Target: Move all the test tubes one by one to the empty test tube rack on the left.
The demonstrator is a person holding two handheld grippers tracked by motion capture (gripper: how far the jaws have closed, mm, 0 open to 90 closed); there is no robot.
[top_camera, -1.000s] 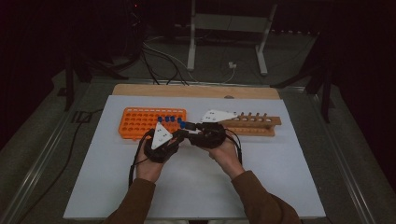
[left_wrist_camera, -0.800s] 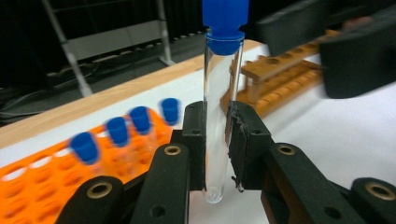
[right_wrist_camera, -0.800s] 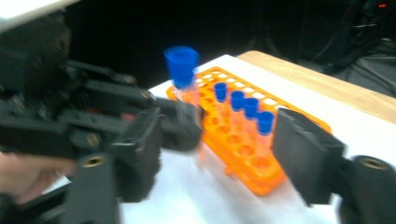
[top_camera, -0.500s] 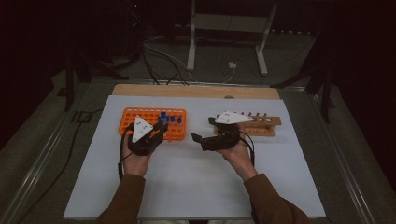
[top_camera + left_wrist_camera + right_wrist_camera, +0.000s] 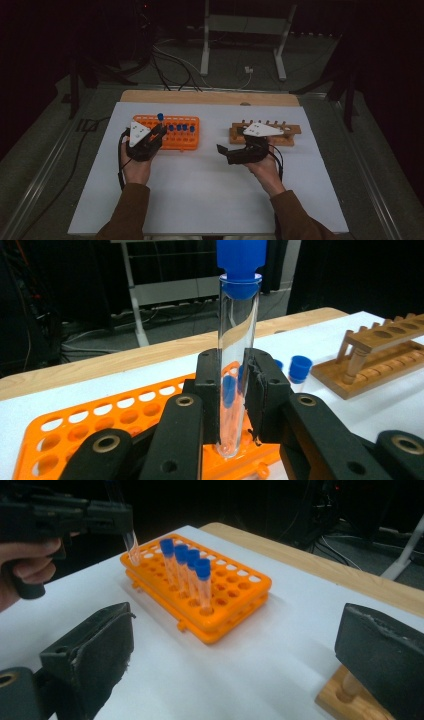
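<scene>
1. Over the orange rack (image 5: 175, 135), at about 10 o'clock on the white counter (image 5: 200, 200), the left gripper (image 5: 156, 132) was clamped on a clear test tube (image 5: 237, 365) with a blue cap (image 5: 241, 260), held upright, its rounded base just above the rack's holes.
2. At about 2 o'clock, in front of the wooden rack (image 5: 287, 134), the right gripper (image 5: 222, 151) stood wide with nothing between its pads; its jaws had just been opening.
3. Done well, the step would likely call for keeping the tube vertical, centring its base over one free hole, lowering it slowly, and releasing only once it was seated.
4. Counted: one tube in the gripper, four blue-capped tubes (image 5: 187, 570) standing in a row in the orange rack, two racks, two grippers. No tubes could be made out in the wooden rack.
</scene>
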